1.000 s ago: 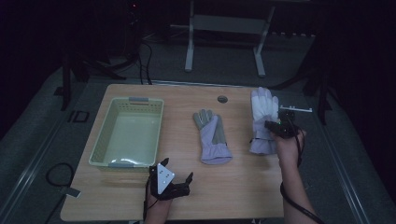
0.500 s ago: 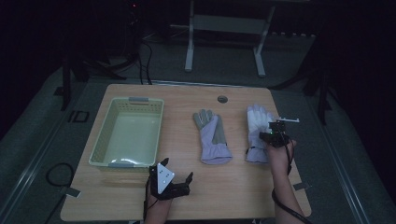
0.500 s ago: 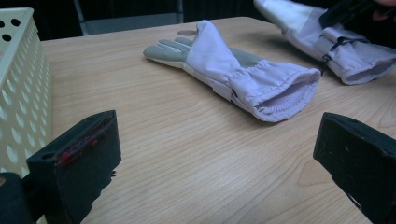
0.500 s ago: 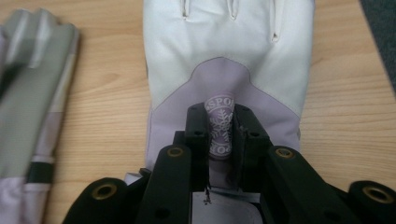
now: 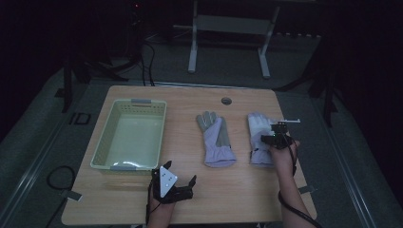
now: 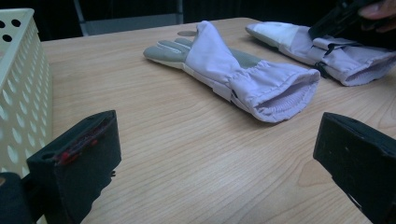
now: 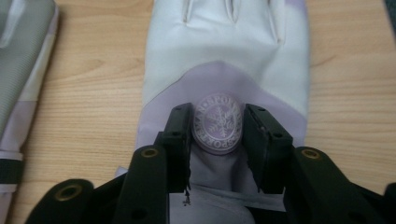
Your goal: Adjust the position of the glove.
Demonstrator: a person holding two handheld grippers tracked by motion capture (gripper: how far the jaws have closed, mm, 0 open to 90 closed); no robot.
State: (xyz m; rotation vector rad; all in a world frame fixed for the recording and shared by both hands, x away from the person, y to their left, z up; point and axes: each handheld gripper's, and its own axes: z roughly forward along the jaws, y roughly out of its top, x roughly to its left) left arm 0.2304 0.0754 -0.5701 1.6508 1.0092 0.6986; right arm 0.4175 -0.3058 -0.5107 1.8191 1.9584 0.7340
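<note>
Landmark: the pale basket [image 5: 110, 142], at the left end of the wooden table [image 5: 237, 199].

Left gripper [image 5: 177, 186]: rests on the table just off the basket's near right corner, a person's hand behind it. Jaws spread wide, bare wood between them. In the left gripper view the basket's perforated wall [image 6: 21, 84] stands beside the left jaw; nothing touches either jaw.

Grey-palmed glove [image 5: 216, 139]: lies flat to the right of the basket, well apart from it, fingers pointing away from the person, cuff toward the near edge. In the left gripper view its gathered cuff [image 6: 280, 95] gapes open toward the camera.

Small dark round hole [image 5: 226, 100]: in the tabletop beyond that glove, to the right of the basket's far end.

White glove [image 5: 259, 133]: farther right again from the basket, near the first glove but apart from it, same heading, lying flat on the wood.

Right gripper [image 5: 272, 139]: over the white glove's cuff end, the thing farthest right from the basket. In the right gripper view [image 7: 218, 140] its jaws have just been opening; they stand partly apart, one on each side of the round snowflake badge [image 7: 217, 123] on the glove's back. The pads sit close beside the lavender fabric [image 7: 219, 172] and badge without clearly squeezing them. The glove's white fingers [image 7: 229, 18] stretch away beyond the jaws.
</note>
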